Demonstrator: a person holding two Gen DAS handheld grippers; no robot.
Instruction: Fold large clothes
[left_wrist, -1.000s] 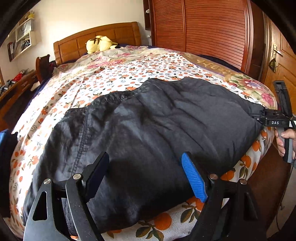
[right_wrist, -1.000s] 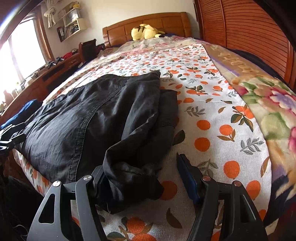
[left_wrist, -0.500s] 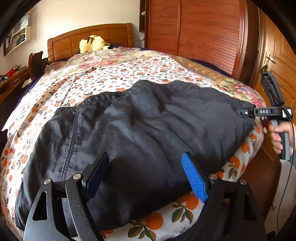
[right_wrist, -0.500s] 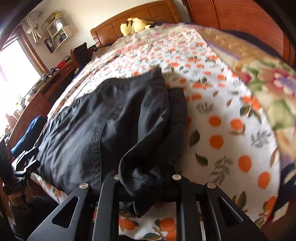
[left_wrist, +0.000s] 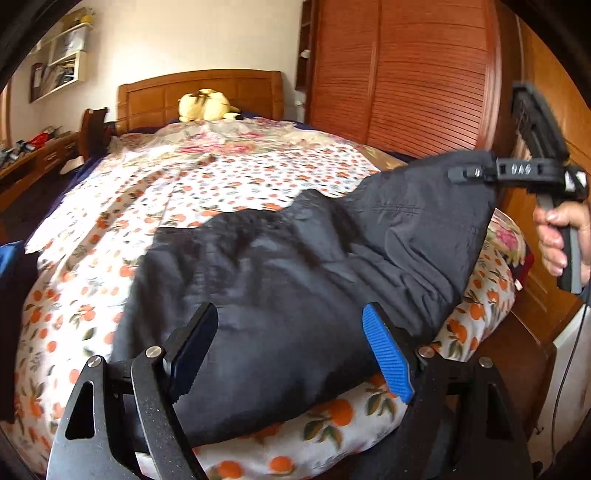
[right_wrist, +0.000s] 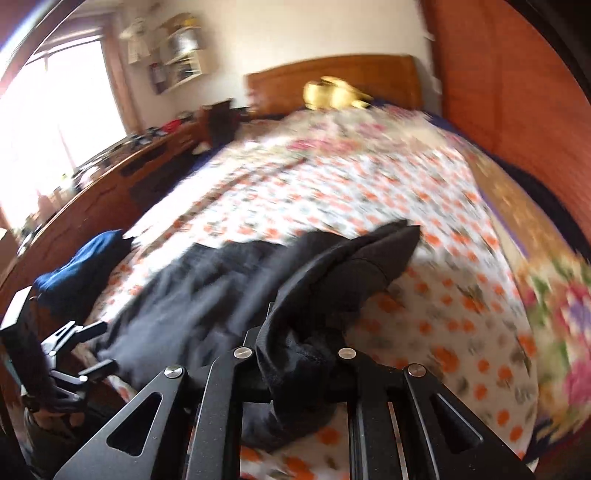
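A large black garment (left_wrist: 295, 295) lies across the near end of the bed (left_wrist: 221, 177). My left gripper (left_wrist: 291, 350) is open, its jaws wide apart over the garment's near edge, holding nothing. My right gripper (right_wrist: 295, 358) is shut on the garment's right corner (right_wrist: 332, 280) and holds it lifted above the bedspread. In the left wrist view the right gripper (left_wrist: 465, 173) shows at the right with the black cloth hanging from it. In the right wrist view the left gripper (right_wrist: 88, 347) shows open at the far left edge of the garment.
The bed has an orange-flower spread and a wooden headboard (left_wrist: 199, 92) with a yellow plush toy (left_wrist: 207, 105). A wooden wardrobe (left_wrist: 399, 74) stands at the right. A blue cloth (right_wrist: 81, 266) lies at the bed's left edge. A wooden dresser (right_wrist: 110, 184) runs along the left wall.
My right gripper closed on the garment's right corner and lifted it up off the bed. My left gripper stayed open over the near edge.
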